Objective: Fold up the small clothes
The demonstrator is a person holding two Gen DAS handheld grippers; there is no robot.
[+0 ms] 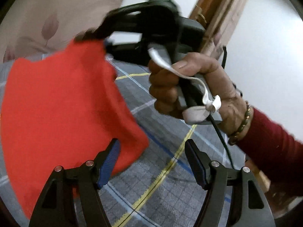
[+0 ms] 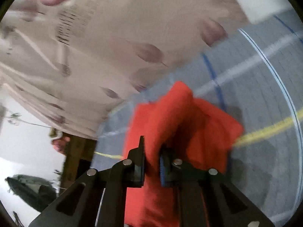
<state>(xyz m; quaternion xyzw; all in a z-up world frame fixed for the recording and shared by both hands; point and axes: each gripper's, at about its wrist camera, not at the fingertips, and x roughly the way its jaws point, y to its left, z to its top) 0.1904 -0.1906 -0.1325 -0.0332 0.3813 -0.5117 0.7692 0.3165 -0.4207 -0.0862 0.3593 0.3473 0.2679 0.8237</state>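
Note:
A small red cloth (image 1: 62, 102) hangs above a grey checked blanket (image 1: 170, 189). My right gripper (image 1: 102, 42), held by a person's hand (image 1: 170, 87), pinches the cloth's top corner. In the right wrist view that gripper (image 2: 152, 152) is shut on the red cloth (image 2: 180, 117), which bunches between the fingers and drapes forward. Low in the left wrist view my left gripper (image 1: 152, 151) stands open with blue pads (image 1: 108, 165). The cloth's lower corner hangs just beyond its left finger, and nothing is pressed between the pads.
The grey blanket (image 2: 265, 75) has yellow, blue and white lines. A beige flowered fabric (image 1: 56, 9) lies behind it, with a wooden frame (image 1: 217, 15) and a white wall to the right. A dark red sleeve (image 1: 274, 151) and a black cable cross the right side.

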